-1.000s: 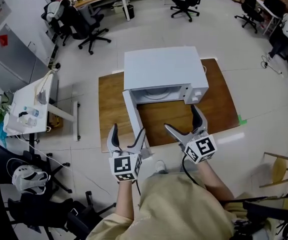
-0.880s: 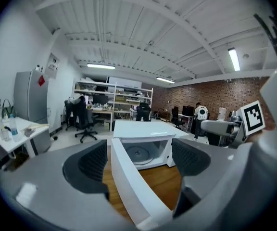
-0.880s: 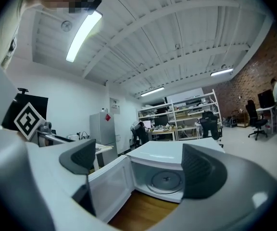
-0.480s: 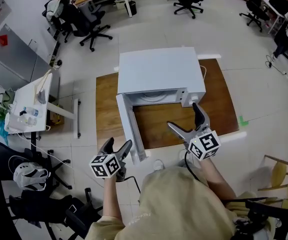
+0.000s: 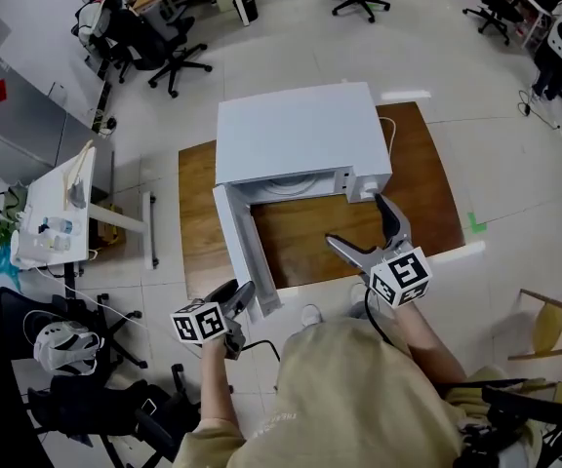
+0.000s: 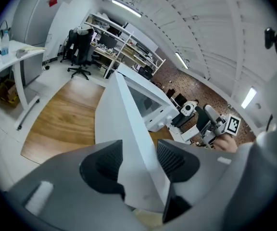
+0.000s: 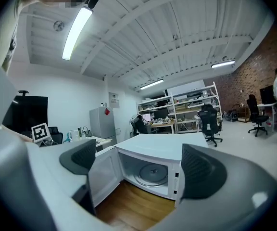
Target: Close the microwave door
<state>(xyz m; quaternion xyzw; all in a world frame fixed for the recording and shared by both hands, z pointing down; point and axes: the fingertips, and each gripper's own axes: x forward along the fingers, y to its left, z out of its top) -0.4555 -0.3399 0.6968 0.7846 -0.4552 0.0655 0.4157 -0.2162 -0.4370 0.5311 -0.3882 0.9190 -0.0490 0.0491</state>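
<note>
Clearly the microwave [image 5: 296, 130] is not closed yet: it sits on the wooden table [image 5: 422, 183] with its door [image 5: 247, 252] swung fully out on the left-hand hinge, reaching toward the person, and the glass plate inside is exposed. The left gripper [image 5: 234, 298] is low at the door's free end, and its jaws are closing with that edge between them. In the left gripper view the slab fills the gap and both pads seem to meet its faces, though the wide-angle distortion makes firm contact hard to confirm. Taking the door at its far end, away from the hinge, probably gives the most leverage for swinging it shut. The right gripper [image 5: 353, 220] hangs in front of the cavity with its jaws spread wide and nothing between them. It points at the opening and sits in the door's swing path, so it likely needs to pull back.
</note>
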